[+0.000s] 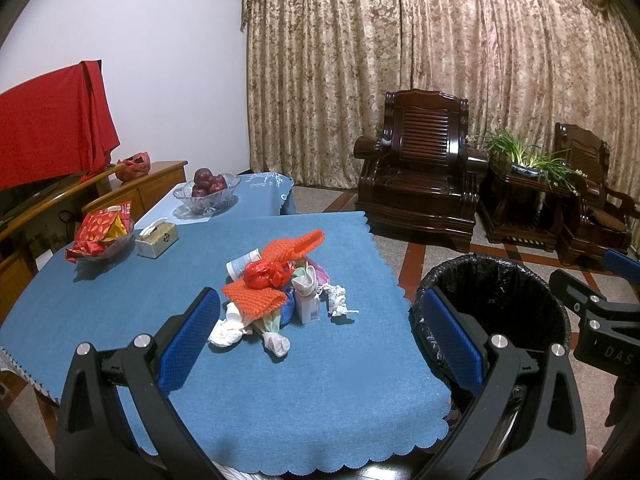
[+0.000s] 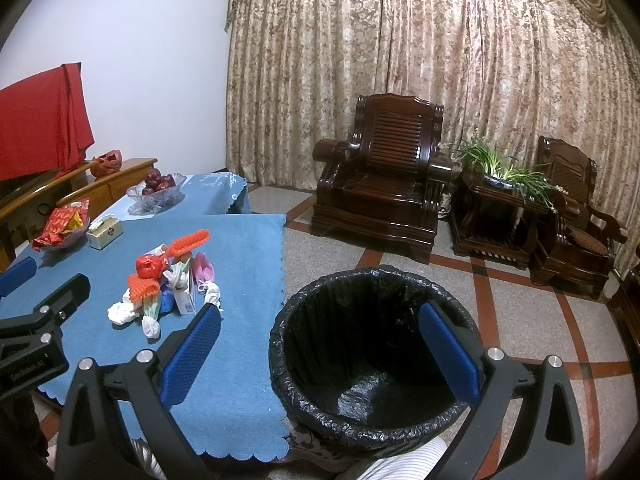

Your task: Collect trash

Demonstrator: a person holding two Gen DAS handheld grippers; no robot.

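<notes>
On blue tablecloth, ctr of left wrist view: trash pile, uncollected. Incl. orange foam fruit nets, red plastic bag wad, crumpled white tissues, small carton, paper cup, knotted pale bags.
At 3 o'clock of pile, off table edge, on floor: bin w/ black liner. Looks empty in right wrist view; no trash seen inside.
Left gripper: spread wide, holds nothing, hangs near side of pile at 6 o'clock.
Right gripper: spread wide, holds nothing, hangs above bin.
At 10–11 o'clock of pile: tissue box, snack dish w/ red packets, glass apple bowl. Prob. not trash.
Progress est.: nil done; whole pile left to move to bin.
</notes>
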